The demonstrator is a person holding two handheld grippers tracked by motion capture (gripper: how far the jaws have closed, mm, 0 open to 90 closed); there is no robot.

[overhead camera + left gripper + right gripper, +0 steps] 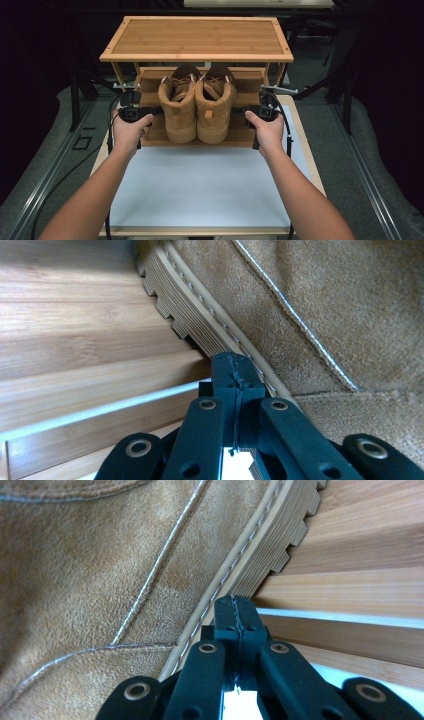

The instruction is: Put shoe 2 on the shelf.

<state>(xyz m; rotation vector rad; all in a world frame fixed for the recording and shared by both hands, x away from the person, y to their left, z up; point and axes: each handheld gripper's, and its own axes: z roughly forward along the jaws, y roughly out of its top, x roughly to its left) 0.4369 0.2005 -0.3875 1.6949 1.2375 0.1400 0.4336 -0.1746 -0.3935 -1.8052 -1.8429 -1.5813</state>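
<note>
Evidently both tan suede boots [197, 102] on the bamboo shoe rack's [196, 37] lower shelf are pressed at the welts – left gripper [234, 371] and right gripper [236, 612] closed, empty. Uppers soft, soles stiff – squeezing as a pair is advised.

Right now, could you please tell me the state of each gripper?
Left gripper: closed, holding nothing, tip at the left boot sole.
Right gripper: closed, holding nothing, tip at the right boot sole.

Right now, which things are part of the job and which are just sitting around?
In play:
- left boot
- right boot
- lower shelf
- left gripper, jaws shut
- right gripper, jaws shut

Idle:
- top shelf
- white table mat
</note>
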